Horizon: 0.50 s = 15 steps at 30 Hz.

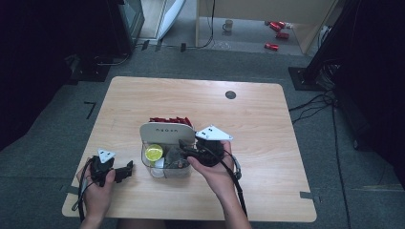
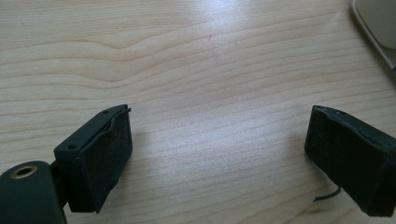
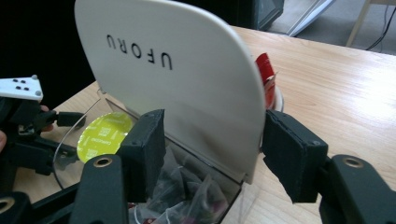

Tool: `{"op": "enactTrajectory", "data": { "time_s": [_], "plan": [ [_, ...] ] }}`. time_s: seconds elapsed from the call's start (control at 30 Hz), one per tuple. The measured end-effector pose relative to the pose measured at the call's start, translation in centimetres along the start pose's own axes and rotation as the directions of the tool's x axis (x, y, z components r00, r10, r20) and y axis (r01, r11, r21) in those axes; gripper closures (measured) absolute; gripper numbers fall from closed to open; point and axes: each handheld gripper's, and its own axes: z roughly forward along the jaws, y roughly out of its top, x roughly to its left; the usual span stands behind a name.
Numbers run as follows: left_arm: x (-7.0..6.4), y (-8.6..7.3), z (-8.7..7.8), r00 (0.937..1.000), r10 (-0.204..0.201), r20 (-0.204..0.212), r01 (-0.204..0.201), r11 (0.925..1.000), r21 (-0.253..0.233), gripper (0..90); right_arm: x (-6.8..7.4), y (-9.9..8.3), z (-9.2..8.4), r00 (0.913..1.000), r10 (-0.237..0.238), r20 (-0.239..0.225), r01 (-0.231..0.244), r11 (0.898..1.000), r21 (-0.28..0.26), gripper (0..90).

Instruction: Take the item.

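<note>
Clear plastic box [image 1: 165, 164], white hinged lid [image 3: 187, 84] | light, rigid, slippery; grasp lid edge | right gripper [image 3: 212, 149] agape astride lid | left gripper [image 2: 217, 158] agape, empty

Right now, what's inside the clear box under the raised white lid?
In the clear box: a lime-green capsule and clear sachets. The lid hides the back; red packets peek beyond it.

Left gripper [image 2: 217, 158] jaws spread wide over bare wooden table [image 2: 196, 70]; pale container edge [image 2: 376, 28] top right.
</note>
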Motion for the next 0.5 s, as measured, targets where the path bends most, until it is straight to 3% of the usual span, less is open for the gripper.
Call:
{"op": "enactTrajectory", "data": {
  "time_s": [0.5],
  "plan": [
    [-0.01, 0.0, 0.03, 1.0, 0.0, -0.001, 0.0, 1.0, -0.002, 8.0, 0.9, -0.26, -0.8, 0.9997, -0.016, -0.02, 0.017, 1.0, 0.014, 35.5]
  ]
}}
